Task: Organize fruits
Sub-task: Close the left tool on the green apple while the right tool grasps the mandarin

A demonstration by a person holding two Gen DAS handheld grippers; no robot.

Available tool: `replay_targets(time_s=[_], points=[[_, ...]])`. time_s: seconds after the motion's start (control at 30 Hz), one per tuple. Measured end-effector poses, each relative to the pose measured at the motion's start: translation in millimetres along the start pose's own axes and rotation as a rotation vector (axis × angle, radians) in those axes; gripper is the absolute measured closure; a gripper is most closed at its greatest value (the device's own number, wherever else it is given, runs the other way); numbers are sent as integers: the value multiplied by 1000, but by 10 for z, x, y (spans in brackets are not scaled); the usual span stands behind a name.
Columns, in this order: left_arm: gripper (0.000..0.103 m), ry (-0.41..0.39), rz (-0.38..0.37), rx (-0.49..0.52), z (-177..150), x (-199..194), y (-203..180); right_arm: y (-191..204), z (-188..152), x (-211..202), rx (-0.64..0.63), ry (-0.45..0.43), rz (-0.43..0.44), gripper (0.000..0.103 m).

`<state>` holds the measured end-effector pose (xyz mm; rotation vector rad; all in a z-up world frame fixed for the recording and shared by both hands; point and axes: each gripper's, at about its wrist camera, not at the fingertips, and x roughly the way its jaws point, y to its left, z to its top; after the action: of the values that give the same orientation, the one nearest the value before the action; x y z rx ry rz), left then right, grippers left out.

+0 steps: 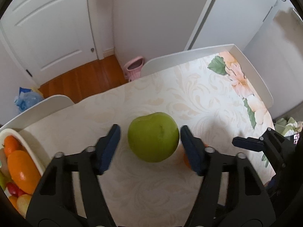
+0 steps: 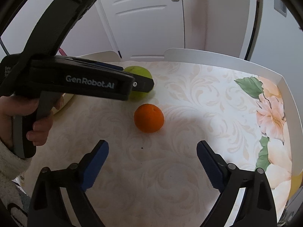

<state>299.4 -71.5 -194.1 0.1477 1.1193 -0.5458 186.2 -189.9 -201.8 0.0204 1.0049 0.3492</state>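
Green apple sits between your left claw pads, gap at nine o'clock; your right claw gapes empty, orange at twelve o'clock.

Pretty plain room: white walls and a white panelled door with a small round knob, warm orange-brown wood floor in the corner. White chair backs ring the worktop, which wears a cream damask cloth with a peach flower print along one edge. A pink slipper and a blue plastic bag sit on the floor. Soft, even daylight.
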Motion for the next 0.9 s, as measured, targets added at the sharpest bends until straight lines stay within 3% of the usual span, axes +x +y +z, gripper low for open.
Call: replay_targets(time_s=[0.2, 0.9], points=[[44, 11, -12, 25, -29, 20, -31, 11, 37, 117, -30, 23, 10, 27], [44, 20, 56, -7, -248, -142, 218, -64, 283, 337, -61, 10, 3, 56]])
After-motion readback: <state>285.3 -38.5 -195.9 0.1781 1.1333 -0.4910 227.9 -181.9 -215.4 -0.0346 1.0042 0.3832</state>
